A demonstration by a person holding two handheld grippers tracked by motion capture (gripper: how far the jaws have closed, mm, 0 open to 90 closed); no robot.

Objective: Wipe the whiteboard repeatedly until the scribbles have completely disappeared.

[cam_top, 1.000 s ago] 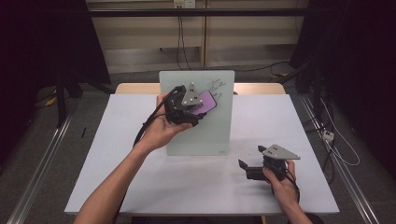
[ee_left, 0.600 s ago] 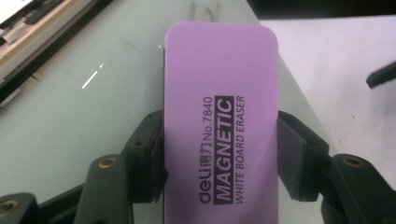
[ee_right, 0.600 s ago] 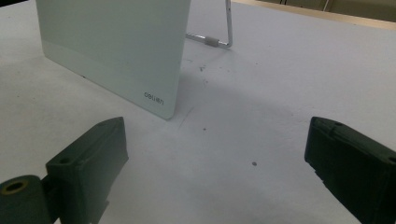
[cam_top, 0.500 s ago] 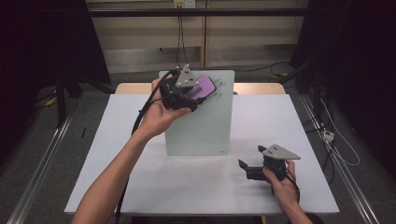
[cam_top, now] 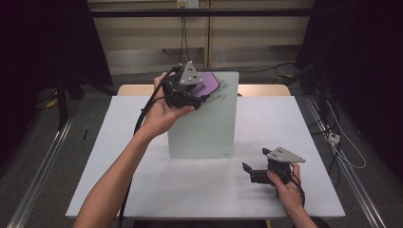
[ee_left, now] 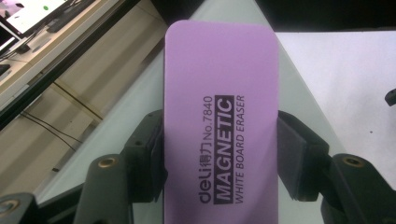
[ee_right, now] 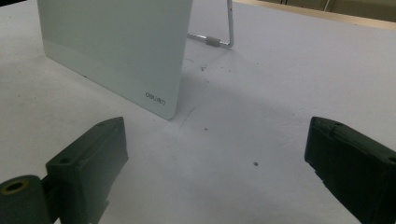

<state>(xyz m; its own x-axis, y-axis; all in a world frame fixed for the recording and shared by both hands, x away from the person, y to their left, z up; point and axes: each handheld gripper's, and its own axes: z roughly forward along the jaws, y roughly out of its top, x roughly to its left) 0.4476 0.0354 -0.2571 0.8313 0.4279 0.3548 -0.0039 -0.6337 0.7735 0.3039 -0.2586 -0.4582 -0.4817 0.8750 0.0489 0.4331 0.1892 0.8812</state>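
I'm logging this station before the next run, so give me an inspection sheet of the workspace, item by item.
Surface: white table, a few small dark specks in the right gripper view.
Job's things: purple magnetic eraser held at the upper part of the standing whiteboard; the board leans on a wire stand.
Clutter: nothing seen.
Grippers: left gripper shut on the eraser; right gripper open, low over the table near the board's lower right corner.
Cables: one trails from the left gripper along the forearm; more lie on the floor at right.
Surroundings: dark curtains, floor rails, wooden wall panel.
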